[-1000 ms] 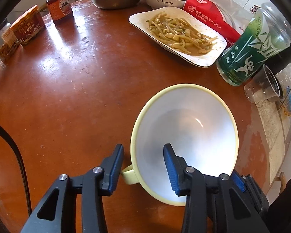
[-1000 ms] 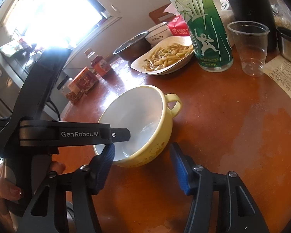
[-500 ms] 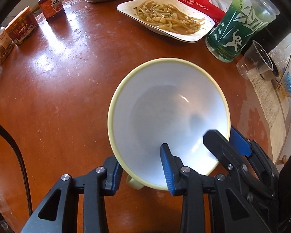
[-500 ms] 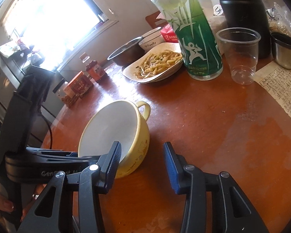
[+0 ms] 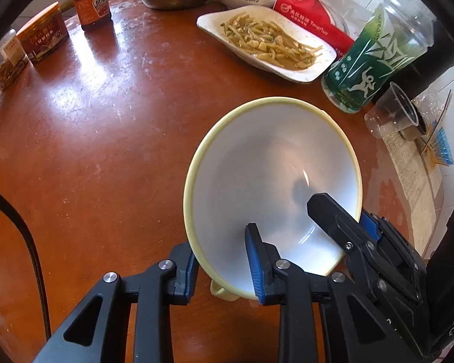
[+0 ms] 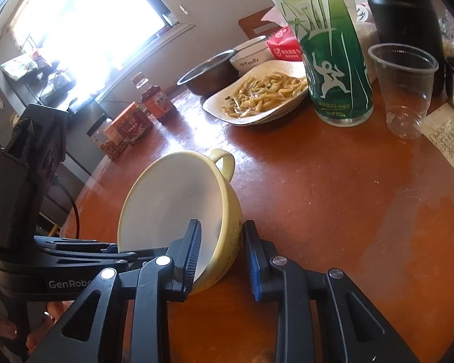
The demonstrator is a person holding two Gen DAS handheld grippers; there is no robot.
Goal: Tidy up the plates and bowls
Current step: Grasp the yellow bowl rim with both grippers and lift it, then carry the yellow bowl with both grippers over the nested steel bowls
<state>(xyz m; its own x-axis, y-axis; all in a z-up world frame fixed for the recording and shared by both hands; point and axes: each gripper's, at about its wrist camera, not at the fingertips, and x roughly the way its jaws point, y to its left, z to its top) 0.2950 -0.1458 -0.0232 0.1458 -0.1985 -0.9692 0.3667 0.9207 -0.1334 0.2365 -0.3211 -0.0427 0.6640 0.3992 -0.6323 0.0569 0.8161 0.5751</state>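
Both claws are closing astride the yellow bowl (image 5: 272,187) rim near the desk's (image 5: 106,127) edge: left claw (image 5: 224,267), right claw (image 6: 222,254). Clench evenly before lifting level.

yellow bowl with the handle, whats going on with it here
A person holds a gripper in each hand, and both are closing on the rim of the empty yellow bowl on the round brown table. The left gripper straddles the rim by one handle; the right gripper straddles the wall at another spot. The bowl looks tipped. A plate of food and a green bottle stand behind it.
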